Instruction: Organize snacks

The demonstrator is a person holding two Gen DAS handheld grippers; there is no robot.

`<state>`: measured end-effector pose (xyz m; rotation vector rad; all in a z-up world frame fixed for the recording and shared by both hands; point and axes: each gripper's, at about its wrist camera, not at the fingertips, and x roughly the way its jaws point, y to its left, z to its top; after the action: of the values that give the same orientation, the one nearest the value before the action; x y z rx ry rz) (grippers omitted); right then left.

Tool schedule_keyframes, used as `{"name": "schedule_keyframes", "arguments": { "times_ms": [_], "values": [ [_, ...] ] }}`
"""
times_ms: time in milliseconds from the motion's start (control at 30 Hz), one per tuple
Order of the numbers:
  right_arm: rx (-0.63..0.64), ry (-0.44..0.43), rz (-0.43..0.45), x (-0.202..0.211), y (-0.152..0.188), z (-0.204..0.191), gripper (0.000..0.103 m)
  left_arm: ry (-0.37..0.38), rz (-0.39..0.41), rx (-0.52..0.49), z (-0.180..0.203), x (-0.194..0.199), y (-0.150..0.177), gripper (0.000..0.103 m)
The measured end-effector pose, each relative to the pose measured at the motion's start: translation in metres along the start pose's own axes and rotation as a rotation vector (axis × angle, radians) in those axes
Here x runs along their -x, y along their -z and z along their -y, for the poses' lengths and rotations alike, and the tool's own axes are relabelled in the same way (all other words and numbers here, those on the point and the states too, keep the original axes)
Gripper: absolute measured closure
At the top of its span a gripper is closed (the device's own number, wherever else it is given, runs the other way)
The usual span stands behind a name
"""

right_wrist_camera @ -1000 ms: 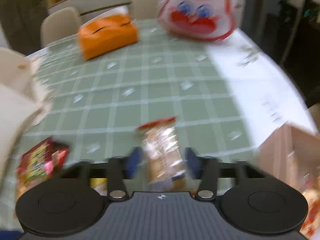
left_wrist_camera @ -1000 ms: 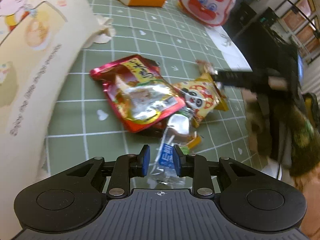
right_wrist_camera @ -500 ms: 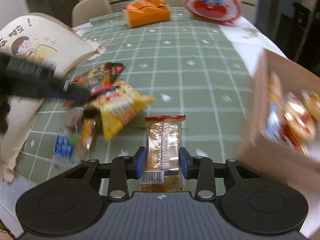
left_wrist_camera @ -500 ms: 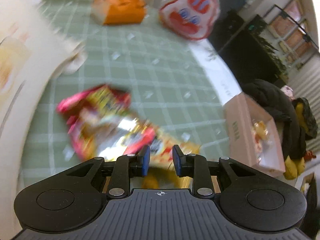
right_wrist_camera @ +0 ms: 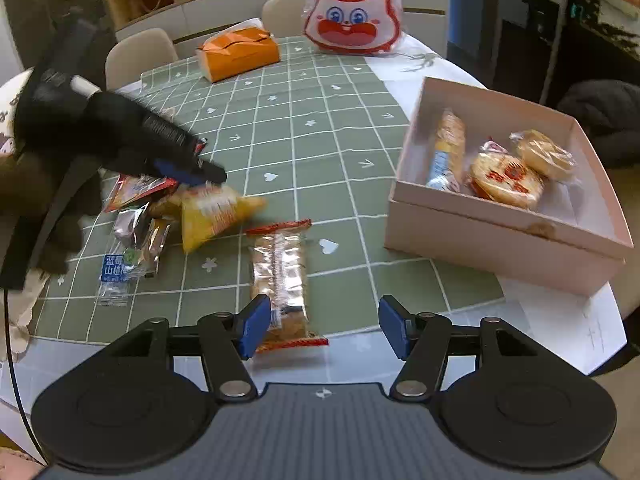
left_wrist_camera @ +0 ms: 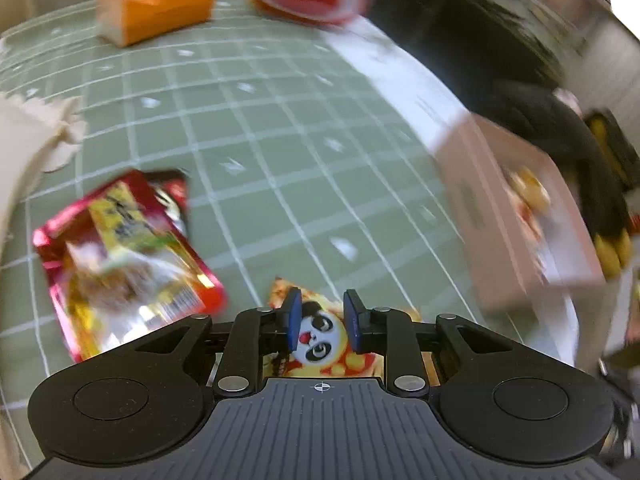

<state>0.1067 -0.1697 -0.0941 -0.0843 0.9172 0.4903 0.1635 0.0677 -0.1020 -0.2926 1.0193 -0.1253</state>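
My left gripper [left_wrist_camera: 324, 320] hovers over a yellow panda snack packet [left_wrist_camera: 320, 332]. Its jaws are closing, with the packet's panda face between the blue pads but no visible pinch. The right wrist view shows that same left gripper [right_wrist_camera: 200, 172] just above the yellow packet [right_wrist_camera: 216, 212]. My right gripper [right_wrist_camera: 325, 328] is opening. A clear cracker packet with red ends [right_wrist_camera: 280, 276] lies flat on the green tablecloth beside its left pad, free of both pads. At the right stands a pink box [right_wrist_camera: 500, 240] with several snacks inside.
A red foil packet [left_wrist_camera: 120, 264] lies left of the panda packet. A blue-labelled clear packet [right_wrist_camera: 116, 276] and other small packets sit near the table's front-left edge. An orange tissue box [right_wrist_camera: 238, 54] and a rabbit-face bag [right_wrist_camera: 352, 20] stand at the back. A paper bag [left_wrist_camera: 24, 148] is at the left.
My right gripper swung right toward the pink box with the cracker packet, then opened and let it drop on the table. My left gripper shifted from the blue-labelled packet to the panda packet.
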Motion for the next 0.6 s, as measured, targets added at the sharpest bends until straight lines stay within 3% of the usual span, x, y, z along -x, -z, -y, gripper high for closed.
{"name": "schedule_keyframes", "arguments": {
  "times_ms": [200, 367, 600],
  "values": [
    [0.020, -0.005, -0.009, -0.008, 0.003, -0.005, 0.039, 0.085, -0.057, 0.011, 0.011, 0.024, 0.045, 0.077],
    [0.057, 0.046, 0.008, -0.015, 0.005, -0.011, 0.039, 0.080, -0.090, 0.003, 0.010, 0.046, 0.077, 0.076],
    [0.098, 0.044, 0.121, -0.010, -0.017, -0.019, 0.040, 0.098, -0.129, 0.117, -0.001, 0.056, 0.108, 0.076]
  ]
}}
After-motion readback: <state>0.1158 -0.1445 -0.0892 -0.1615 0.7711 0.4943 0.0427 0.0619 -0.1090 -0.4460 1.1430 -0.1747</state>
